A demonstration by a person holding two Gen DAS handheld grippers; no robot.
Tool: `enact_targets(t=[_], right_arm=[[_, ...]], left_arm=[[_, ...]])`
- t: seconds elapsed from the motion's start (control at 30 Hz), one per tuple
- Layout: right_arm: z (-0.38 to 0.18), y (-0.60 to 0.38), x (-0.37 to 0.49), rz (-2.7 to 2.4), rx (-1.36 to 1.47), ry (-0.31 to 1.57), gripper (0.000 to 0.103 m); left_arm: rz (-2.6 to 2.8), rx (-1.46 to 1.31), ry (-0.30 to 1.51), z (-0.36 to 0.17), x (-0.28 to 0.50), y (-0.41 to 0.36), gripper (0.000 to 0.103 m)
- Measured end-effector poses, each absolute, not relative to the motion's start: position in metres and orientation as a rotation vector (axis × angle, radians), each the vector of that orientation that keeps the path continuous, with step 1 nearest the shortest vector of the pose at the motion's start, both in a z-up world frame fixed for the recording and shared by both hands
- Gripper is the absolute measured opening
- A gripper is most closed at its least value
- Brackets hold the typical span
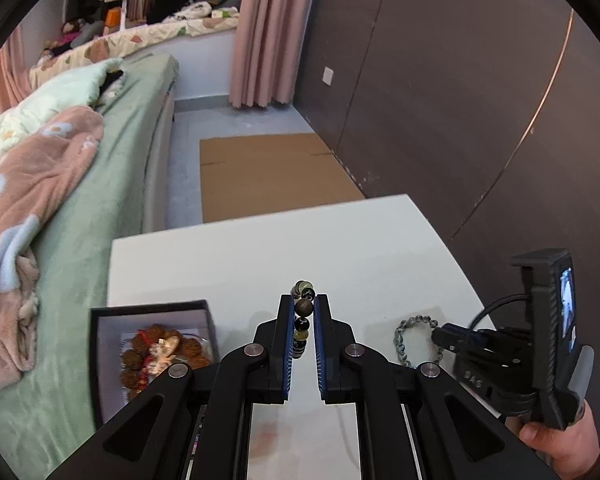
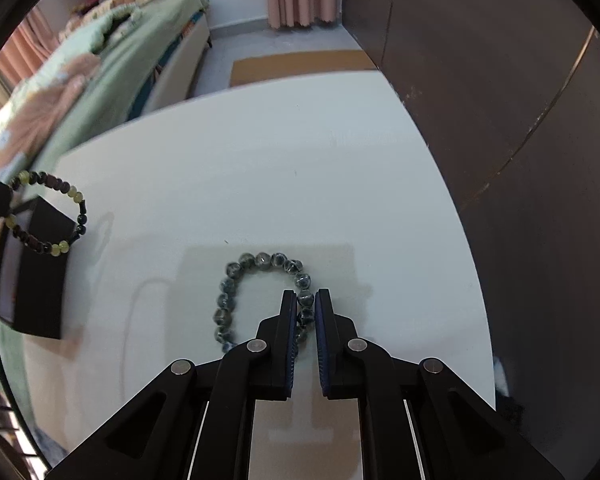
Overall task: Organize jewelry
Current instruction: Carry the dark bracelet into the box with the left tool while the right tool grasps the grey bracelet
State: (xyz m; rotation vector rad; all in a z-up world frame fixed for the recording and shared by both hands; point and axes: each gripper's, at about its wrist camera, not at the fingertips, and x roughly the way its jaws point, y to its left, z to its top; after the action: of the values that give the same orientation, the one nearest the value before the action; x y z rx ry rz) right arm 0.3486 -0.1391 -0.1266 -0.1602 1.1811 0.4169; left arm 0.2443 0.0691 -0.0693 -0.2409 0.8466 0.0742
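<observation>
Left gripper point(image 1: 303, 300) pinches dark bracelet point(image 1: 302, 322) between its jaws; right gripper point(image 2: 306, 294) clamps grey bracelet point(image 2: 260, 260) at one bead; light, limp, slippery strands, best gripped across beads.

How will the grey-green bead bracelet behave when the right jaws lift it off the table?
The grey-green bead bracelet is strung round beads, so it will probably droop into a hanging loop. The glossy beads may slip or twist between the narrow pads. It looks light.
</observation>
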Motion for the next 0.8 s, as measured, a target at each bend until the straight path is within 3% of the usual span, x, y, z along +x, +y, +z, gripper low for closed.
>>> enact_targets(t=[0.4, 0.8], right_arm=[[-0.079, -0.132, 0.333, 0.623, 0.024, 1.061, 0.01], [-0.064, -0.099, 0.32, 0.722, 0.066, 1.021, 0.01]], left_arm=[[0.153, -0.258, 0.771, -0.035, 0.216, 0.105, 0.01], [0.194, -0.3, 0.797, -0.049, 0.198, 0.135, 0.01]])
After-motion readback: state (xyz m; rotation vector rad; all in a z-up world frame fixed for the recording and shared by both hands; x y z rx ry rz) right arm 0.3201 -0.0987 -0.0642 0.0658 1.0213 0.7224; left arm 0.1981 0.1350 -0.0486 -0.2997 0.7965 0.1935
